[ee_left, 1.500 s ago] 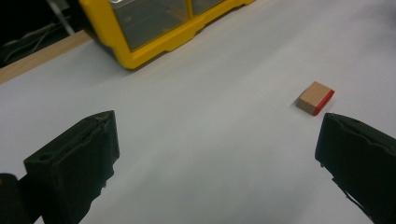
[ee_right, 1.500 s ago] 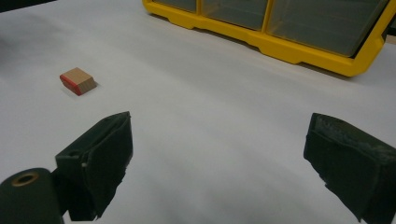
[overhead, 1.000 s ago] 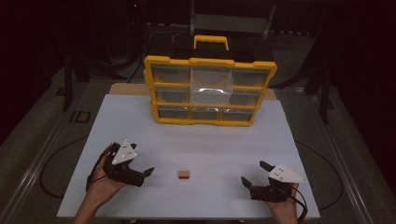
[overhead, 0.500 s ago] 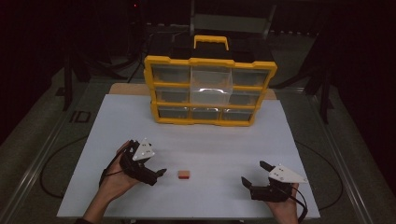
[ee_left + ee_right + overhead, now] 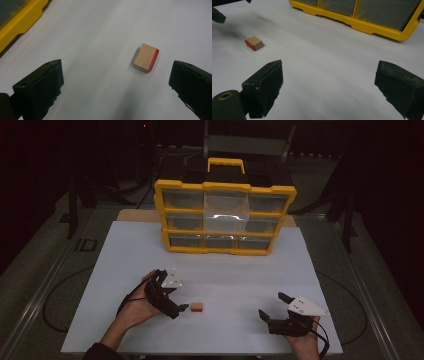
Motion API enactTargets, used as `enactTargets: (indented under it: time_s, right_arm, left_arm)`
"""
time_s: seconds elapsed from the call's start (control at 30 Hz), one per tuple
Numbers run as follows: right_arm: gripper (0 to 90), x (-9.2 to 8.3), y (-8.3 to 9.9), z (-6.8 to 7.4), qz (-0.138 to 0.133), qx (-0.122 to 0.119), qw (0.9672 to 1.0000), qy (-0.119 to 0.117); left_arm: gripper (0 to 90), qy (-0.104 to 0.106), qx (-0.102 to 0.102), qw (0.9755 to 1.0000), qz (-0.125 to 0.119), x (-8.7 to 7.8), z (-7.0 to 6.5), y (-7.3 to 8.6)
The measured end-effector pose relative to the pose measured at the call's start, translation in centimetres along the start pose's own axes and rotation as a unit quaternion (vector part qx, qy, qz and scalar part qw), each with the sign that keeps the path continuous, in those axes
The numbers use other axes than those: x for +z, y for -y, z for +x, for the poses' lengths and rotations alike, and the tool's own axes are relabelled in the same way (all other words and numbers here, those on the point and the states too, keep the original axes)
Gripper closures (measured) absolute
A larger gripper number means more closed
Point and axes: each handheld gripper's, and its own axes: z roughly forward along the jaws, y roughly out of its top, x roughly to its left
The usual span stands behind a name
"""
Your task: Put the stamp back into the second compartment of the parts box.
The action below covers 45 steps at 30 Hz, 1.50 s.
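- Small wooden block with one red-painted face lying flat on the white table sheet, near the front edge, well apart from the yellow plastic organiser case with clear drawers standing upright at the back.
- Left gripper angled toward the block from its left, just beside it; jaws spread wide, nothing between them; in the left gripper view, block ahead of the jaws and nearer the right-hand one; probably lined up for a pinch, not yet straddling it.
- Right gripper low over the sheet at the front right, well apart from the block; jaws spread, empty; likely parked out of the way, or waiting for a handover.
- From the right gripper view, block seen far off to the upper left, red face toward the camera; organiser's drawers apparently all closed, so one needs opening before anything goes inside.
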Motion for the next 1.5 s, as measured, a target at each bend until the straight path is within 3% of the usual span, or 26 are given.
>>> enactTargets:
  time_s: [0.3,0.53,0.63,0.8,0.9,0.93,0.97,1.13,1.27,1.5]
  right_arm:
    - [7.9,0.0,0.0,0.0,0.002,-0.002,1.0,0.0]
    - [7.9,0.0,0.0,0.0,0.002,-0.001,1.0,0.0]
    - [7.9,0.0,0.0,0.0,0.003,-0.001,1.0,0.0]
    - [7.9,0.0,0.0,0.0,0.003,-0.001,1.0,-0.001]
    - [7.9,0.0,0.0,0.0,0.004,-0.002,1.0,-0.001]
    - [7.9,0.0,0.0,0.0,0.004,-0.002,1.0,-0.001]
    - [7.9,0.1,0.0,0.0,0.004,-0.002,1.0,-0.001]
    - [7.9,0.1,0.0,0.0,0.004,-0.002,1.0,-0.002]
    - [7.9,0.2,0.0,0.1,0.006,-0.002,1.0,-0.003]
    - [7.9,0.2,0.1,0.0,0.006,-0.001,1.0,-0.004]
  left_arm:
    - [1.0,0.024,0.013,0.9994,0.023,1.6,-0.3,-1.0]
    - [6.3,0.042,0.036,0.997,0.053,3.1,-1.1,-1.6]
    - [14.3,0.036,0.045,0.9964,0.063,3.6,-1.5,-1.8]
    - [26.3,0.061,0.048,0.9941,0.076,4.4,-1.8,-1.7]
    - [35.5,0.064,0.048,0.9937,0.078,4.9,-2.0,-1.7]
    - [39.5,0.068,0.057,0.9924,0.085,4.9,-1.9,-1.7]
    - [42.0,0.07,0.049,0.993,0.082,5.0,-2.0,-1.7]
    - [55.8,0.089,0.043,0.9913,0.087,5.1,-1.8,-1.7]
    - [65.1,0.09,0.034,0.9912,0.091,5.0,-1.6,-1.9]
    - [66.3,0.087,0.025,0.9909,0.1,4.8,-1.1,-1.7]
